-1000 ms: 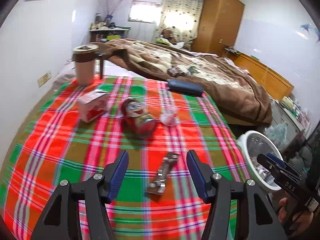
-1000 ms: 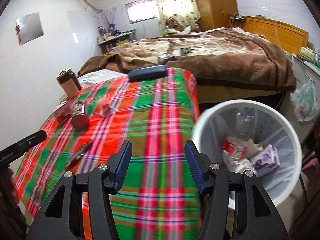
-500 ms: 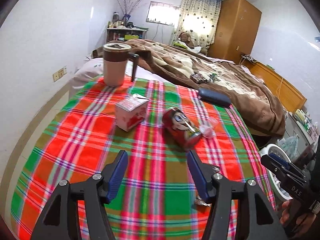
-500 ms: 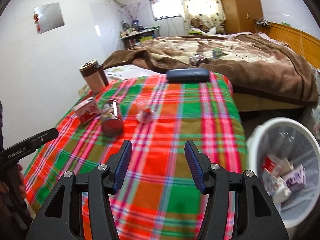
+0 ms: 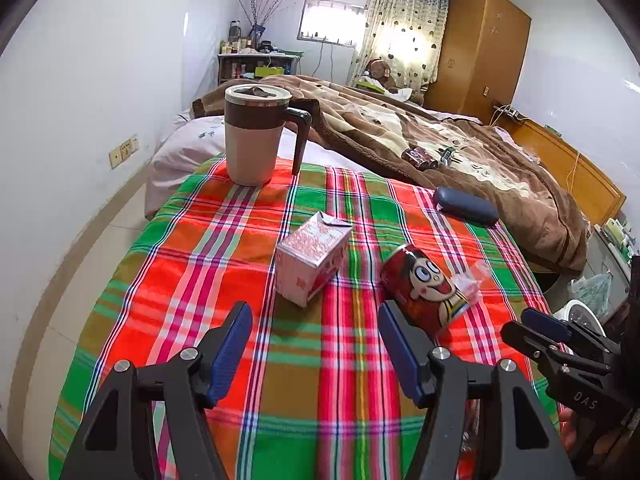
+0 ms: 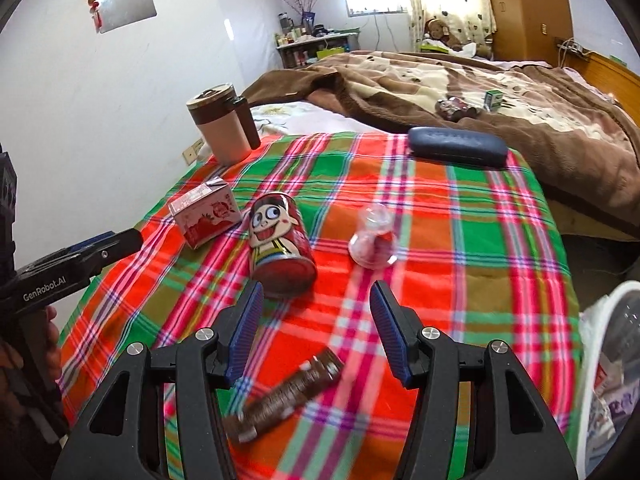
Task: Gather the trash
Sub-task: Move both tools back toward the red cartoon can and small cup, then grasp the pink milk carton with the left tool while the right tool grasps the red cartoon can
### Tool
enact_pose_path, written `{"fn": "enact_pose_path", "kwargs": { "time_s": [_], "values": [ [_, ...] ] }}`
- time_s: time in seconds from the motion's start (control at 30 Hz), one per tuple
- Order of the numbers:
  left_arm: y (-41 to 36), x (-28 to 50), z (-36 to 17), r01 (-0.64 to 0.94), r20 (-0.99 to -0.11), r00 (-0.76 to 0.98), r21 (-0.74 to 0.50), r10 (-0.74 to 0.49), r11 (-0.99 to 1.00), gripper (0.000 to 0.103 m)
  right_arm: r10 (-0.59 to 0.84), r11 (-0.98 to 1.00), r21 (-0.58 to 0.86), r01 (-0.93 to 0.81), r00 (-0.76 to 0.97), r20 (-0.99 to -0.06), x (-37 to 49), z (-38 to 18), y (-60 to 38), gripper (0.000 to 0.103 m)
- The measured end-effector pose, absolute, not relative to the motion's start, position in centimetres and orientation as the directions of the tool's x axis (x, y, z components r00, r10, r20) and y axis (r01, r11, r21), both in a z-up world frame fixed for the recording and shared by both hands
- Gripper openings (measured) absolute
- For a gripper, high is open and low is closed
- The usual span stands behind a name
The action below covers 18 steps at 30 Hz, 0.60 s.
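At the bottom of the right wrist view my right gripper [image 6: 316, 330] hangs with its jaws spread wide and nothing between them; under it, low in the frame, a brown biscuit wrapper [image 6: 282, 396] lies slanted on the plaid worktop [image 6: 460, 264]. At the lower right edge shows the rim of the white trash bin [image 6: 612, 300], with cartons inside. My left gripper [image 5: 316, 350], at the bottom of the left wrist view, is also wide open and empty, hovering over the cloth. Just beyond its right finger lies the red cartoon can [image 5: 424, 294] on its side, with a crumpled clear plastic cup [image 5: 470, 280] touching its far side. Left of the can, near the frame centre, stands the pink milk carton [image 5: 312, 258], apart from the can. Further up, a dark blue case [image 5: 466, 205] rests near the worktop's far right edge, and a beige mug [image 5: 254, 136] stands upright at upper left. Behind them the brown blanket [image 5: 460, 152] covers the bed.
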State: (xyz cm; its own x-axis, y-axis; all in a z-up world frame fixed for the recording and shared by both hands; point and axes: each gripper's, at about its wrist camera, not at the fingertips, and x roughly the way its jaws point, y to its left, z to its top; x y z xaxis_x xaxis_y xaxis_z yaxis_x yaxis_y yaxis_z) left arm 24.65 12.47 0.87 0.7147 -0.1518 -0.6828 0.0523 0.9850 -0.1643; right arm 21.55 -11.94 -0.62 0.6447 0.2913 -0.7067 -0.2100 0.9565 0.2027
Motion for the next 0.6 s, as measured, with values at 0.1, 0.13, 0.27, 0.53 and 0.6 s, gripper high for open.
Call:
{"fn": "enact_pose_path", "kwargs": {
  "time_s": [0.1,0.13,0.27,0.53,0.6],
  "values": [
    [13.0,25.9,0.6,0.048,-0.688,0.709,-0.167,-0.151,0.985,0.065,0.294,0.955,0.193,-0.225,0.636,-0.713,22.8,-0.8,-10.9,0.057],
    [13.1,26.5,0.5,0.05,-0.689,0.708,-0.165,-0.152,0.985,0.065,0.296,0.954,0.191,-0.231,0.63,-0.718,23.2,-0.9,-10.6,0.057],
    [13.3,28.0,0.4,0.072,-0.693,0.703,-0.156,-0.161,0.985,0.065,0.308,0.948,0.185,-0.258,0.609,-0.73,24.4,-1.3,-9.4,0.057],
    [13.4,31.1,0.0,0.105,-0.692,0.699,-0.149,-0.18,0.983,0.069,0.298,0.946,0.156,-0.283,0.577,-0.76,26.6,-2.3,-7.7,0.057],
    [13.3,31.6,-0.4,0.113,-0.698,0.689,-0.16,-0.194,0.981,0.069,0.287,0.947,0.139,-0.289,0.57,-0.77,27.0,-2.7,-7.4,0.057]
  ]
}}
